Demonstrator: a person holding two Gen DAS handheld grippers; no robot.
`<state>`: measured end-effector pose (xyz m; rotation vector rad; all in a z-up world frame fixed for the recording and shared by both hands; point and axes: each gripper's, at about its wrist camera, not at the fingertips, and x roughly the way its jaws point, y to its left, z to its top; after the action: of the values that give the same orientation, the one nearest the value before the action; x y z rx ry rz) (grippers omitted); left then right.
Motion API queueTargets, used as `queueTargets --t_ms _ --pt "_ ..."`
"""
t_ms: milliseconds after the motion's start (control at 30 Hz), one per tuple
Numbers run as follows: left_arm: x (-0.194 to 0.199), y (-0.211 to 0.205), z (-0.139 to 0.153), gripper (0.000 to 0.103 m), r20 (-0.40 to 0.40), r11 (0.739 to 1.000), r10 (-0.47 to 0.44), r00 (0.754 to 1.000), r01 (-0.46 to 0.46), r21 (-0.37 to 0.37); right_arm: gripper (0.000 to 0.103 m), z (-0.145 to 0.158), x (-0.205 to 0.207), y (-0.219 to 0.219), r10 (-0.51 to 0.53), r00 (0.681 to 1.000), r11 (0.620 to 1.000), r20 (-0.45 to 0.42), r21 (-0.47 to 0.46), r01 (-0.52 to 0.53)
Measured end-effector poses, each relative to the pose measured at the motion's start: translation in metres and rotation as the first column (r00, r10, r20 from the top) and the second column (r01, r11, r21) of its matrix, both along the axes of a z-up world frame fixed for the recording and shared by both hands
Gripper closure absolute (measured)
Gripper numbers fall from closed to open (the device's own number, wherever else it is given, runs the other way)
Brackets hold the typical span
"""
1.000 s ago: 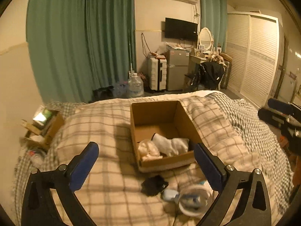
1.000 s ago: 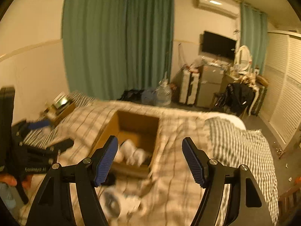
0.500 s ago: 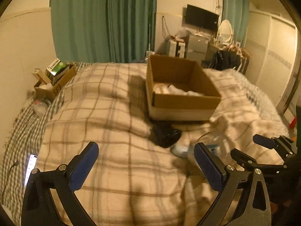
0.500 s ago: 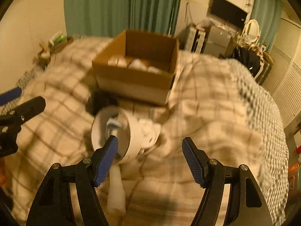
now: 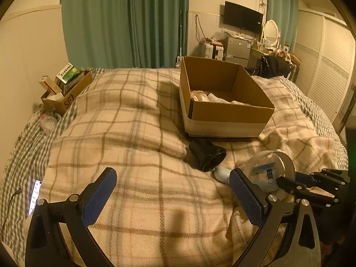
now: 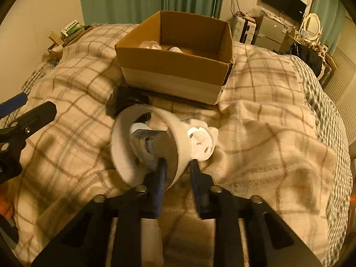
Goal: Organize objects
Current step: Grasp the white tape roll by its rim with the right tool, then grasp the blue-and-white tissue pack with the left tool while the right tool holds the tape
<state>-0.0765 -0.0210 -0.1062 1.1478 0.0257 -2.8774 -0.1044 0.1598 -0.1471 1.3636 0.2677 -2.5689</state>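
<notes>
While the left gripper (image 5: 172,197) hangs with fingers wide apart over the blanket (image 5: 124,133), the cup (image 5: 270,171) lies on its side at near right, before the box (image 5: 224,102). From the right wrist, the right gripper (image 6: 176,175) pinches the cup's wall (image 6: 181,146), one finger inside; it looks light, stiff, perhaps slippery, so the rim grip suits.

On the bed (image 5: 133,133), the cardboard box (image 5: 224,111) sits behind the black cup (image 5: 207,155), with the white pot (image 6: 146,146) right of that cup.
</notes>
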Motion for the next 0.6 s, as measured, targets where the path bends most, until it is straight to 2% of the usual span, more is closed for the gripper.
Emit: queueTargets --t_ms 33,133,367,500,600 --pt "0.0 0.0 0.0 0.0 0.0 1.0 0.001 1.0 -0.001 -0.001 0.094 0.003 0.001 0.002 -0.004 1.0 1.0 -0.007 -0.006 0.004" --pt "0.0 0.001 0.0 0.0 0.006 1.0 0.001 1.0 -0.001 -0.005 0.097 0.018 0.009 0.007 -0.02 0.999 0.999 -0.045 -0.031 0.019" --pt "-0.002 0.018 0.002 0.0 0.031 0.999 -0.031 0.999 0.032 -0.017 0.098 0.066 0.022 0.039 -0.079 0.986 0.995 -0.15 -0.065 0.07" --pt "-0.01 0.042 -0.001 0.0 0.062 0.997 -0.082 0.995 0.083 -0.003 0.098 0.079 0.017 0.061 -0.12 0.976 0.992 -0.179 -0.051 0.113" --pt "-0.02 0.062 -0.008 0.0 0.097 0.992 -0.126 0.987 0.126 0.006 0.098 0.077 0.015 0.078 -0.156 0.972 0.987 -0.179 -0.055 0.148"
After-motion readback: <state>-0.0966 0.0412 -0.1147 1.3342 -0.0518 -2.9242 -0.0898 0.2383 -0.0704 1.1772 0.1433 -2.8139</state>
